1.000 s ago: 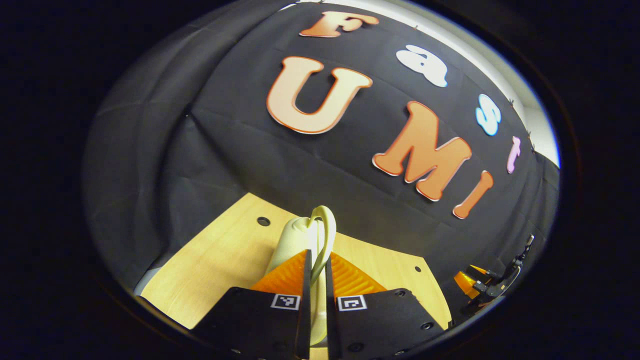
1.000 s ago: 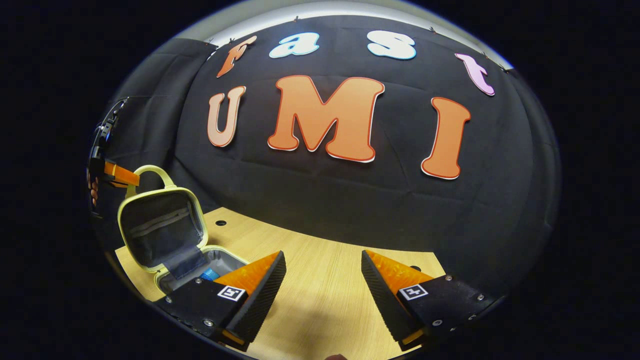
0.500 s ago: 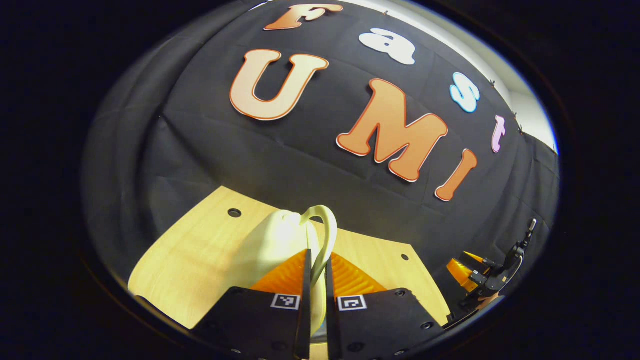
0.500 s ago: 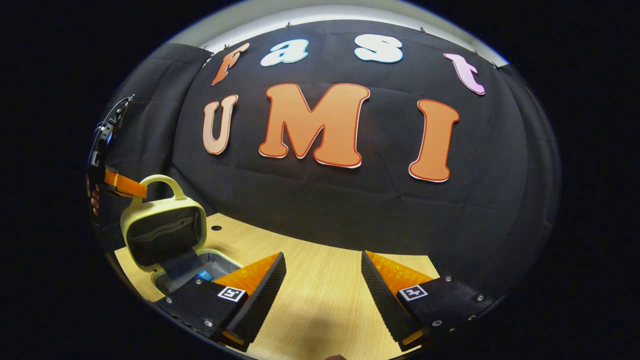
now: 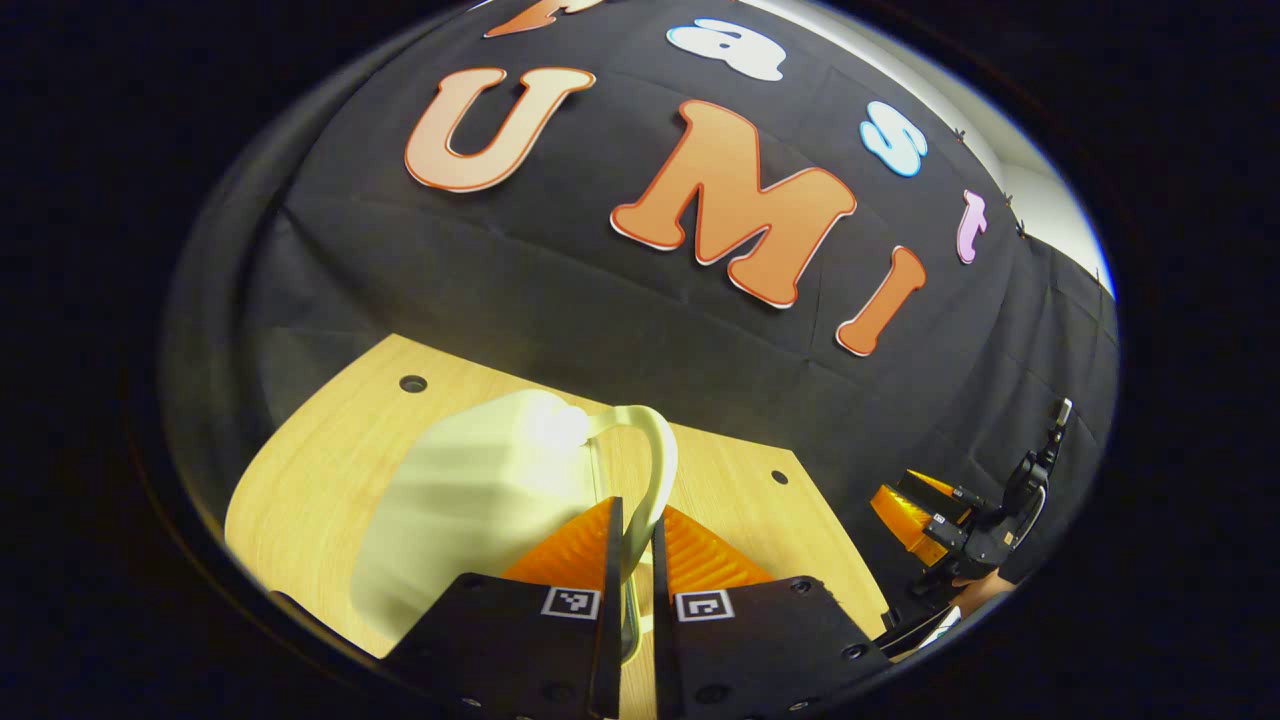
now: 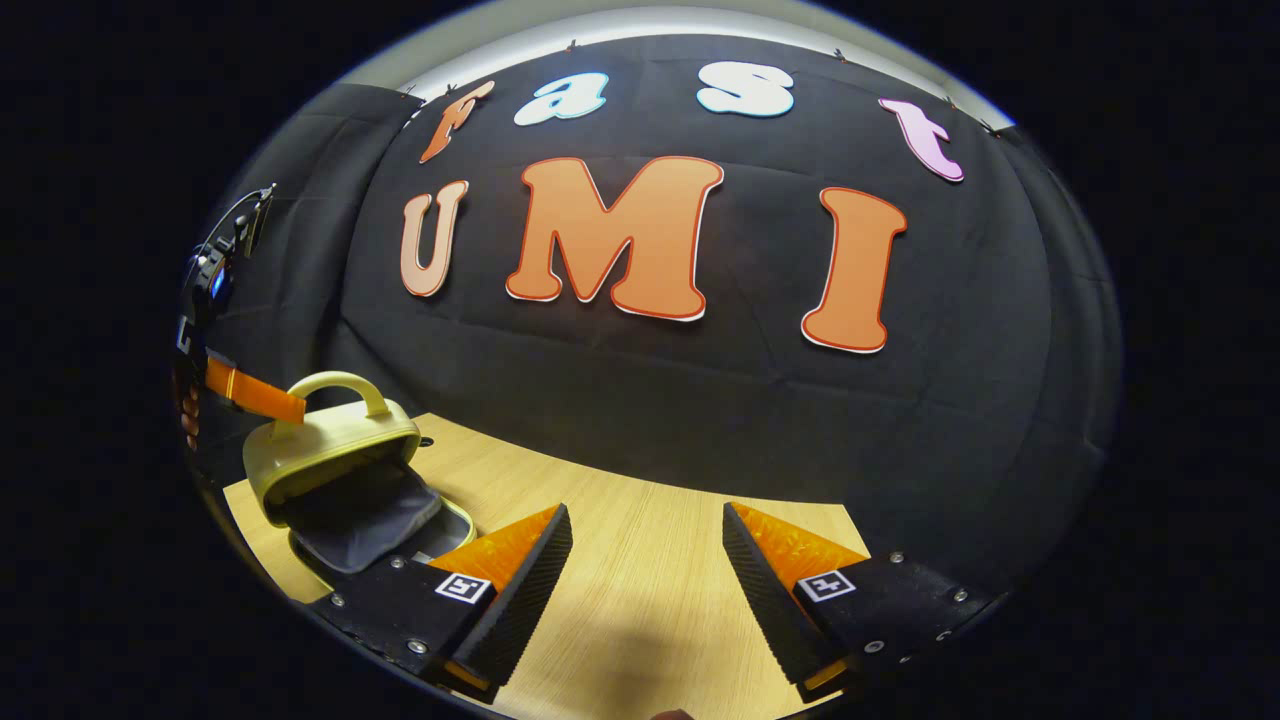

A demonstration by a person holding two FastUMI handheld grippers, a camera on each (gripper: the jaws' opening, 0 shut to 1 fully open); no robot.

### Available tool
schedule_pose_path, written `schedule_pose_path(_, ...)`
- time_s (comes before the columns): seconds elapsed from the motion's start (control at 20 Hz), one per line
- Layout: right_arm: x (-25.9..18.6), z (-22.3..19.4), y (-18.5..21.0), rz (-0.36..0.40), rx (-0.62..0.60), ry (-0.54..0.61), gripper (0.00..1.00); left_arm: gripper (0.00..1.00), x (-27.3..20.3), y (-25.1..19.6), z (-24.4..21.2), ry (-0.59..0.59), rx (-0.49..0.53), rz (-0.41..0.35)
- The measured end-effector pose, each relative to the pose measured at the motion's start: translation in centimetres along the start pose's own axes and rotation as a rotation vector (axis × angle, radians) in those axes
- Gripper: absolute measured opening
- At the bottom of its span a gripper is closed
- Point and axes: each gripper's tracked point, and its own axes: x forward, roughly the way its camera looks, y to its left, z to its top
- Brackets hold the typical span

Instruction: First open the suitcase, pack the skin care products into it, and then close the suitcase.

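Note:
A small pale yellow suitcase [image 6: 335,450] sits at the table's left end in the right gripper view, its lid tilted well down over the base, dark lining showing in the gap. In the left gripper view the lid [image 5: 470,500] fills the lower left and its looped handle [image 5: 655,470] runs down between my fingers. My left gripper [image 5: 632,540] is shut on that handle; it also appears in the right gripper view as the left gripper [image 6: 250,390] at the handle. My right gripper [image 6: 645,560] hangs open over bare tabletop; the right gripper [image 5: 935,515] shows far right.
The light wooden table [image 6: 640,590] has small round holes [image 5: 412,383] near its back edge. The black cloth wall [image 6: 700,400] stands close behind the table. Bare table surface lies to the right of the suitcase.
The lid has swung down from nearly upright toward the base, carried by my left gripper on the handle. The blue item inside is now covered. My right gripper has stayed in place, open.

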Motion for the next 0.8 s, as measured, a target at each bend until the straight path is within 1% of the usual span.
schedule_pose_path(0.1, -0.2, -0.3, -0.4, -0.002, 0.004, 0.006, 0.96, 0.13, 1.1, -1.0, -1.6, 0.035, 0.020, -0.013)
schedule_pose_path(0.25, -0.5, -0.6, -1.1, -0.003, 0.002, 0.009, 0.96, 0.13, 2.8, -2.5, -4.1, 0.098, 0.084, -0.015)
schedule_pose_path(0.6, -1.3, -1.4, -2.3, -0.012, -0.001, 0.021, 0.96, 0.13, 6.2, -4.3, -10.2, 0.228, 0.215, 0.028)
schedule_pose_path(0.8, -1.6, -1.6, -2.9, -0.020, 0.004, 0.026, 0.96, 0.13, 7.6, -4.1, -12.8, 0.279, 0.339, 0.089)
